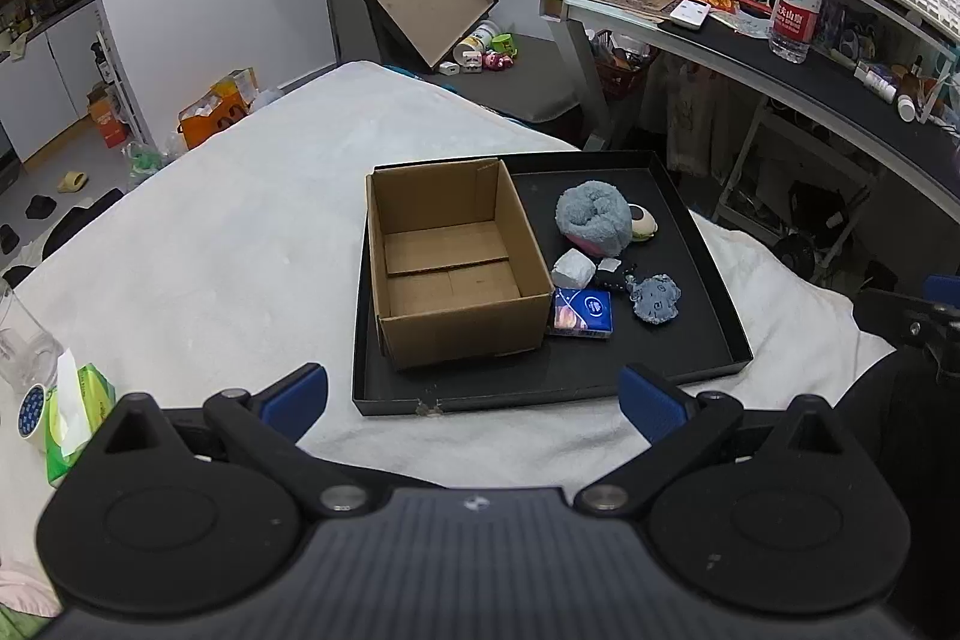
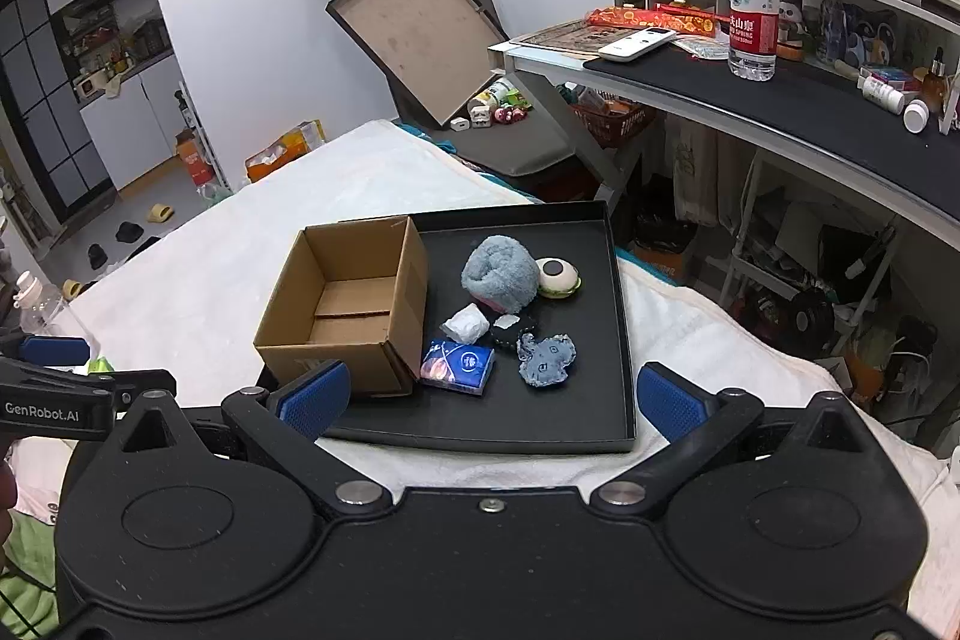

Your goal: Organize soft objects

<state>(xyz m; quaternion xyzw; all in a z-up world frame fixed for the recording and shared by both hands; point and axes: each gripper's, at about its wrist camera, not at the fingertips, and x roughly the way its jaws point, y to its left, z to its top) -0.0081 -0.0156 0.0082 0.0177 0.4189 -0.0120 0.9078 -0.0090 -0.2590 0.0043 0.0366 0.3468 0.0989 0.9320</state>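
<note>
**Soft items all on tray, box empty, both grippers idle**

Soft items sit loose on the black tray (image 2: pixel 618 340), right of the cardboard box (image 2: pixel 348 304). Box stands upright in the tray's left part, open top, nothing inside.

Relative to the box:
- Blue fuzzy bundle (image 2: pixel 501 274): right of its far corner, pink bit showing under it.
- Round cream toy (image 2: pixel 558 277): touching the bundle on the side away from the box.
- White wad (image 2: pixel 466 325): just beside the box's right wall.
- Dark pouch (image 2: pixel 510 331): next to the wad, further from the box; detail hard to make out.
- Tissue pack (image 2: pixel 459 364): touching the box's near right corner.
- Denim plush (image 2: pixel 546 358): right of the pack, apart from the box.

Tray lies on a white-covered bed (image 1: pixel 240 232).

My left gripper (image 1: pixel 474 394): blue pads wide apart, nothing between them, held short of the tray's near edge. My right gripper (image 2: pixel 492 394): same, spread wide and empty, over the tray's near edge; its left pad (image 2: pixel 315 394) overlaps the box's near wall in view, contact can't be judged.
</note>
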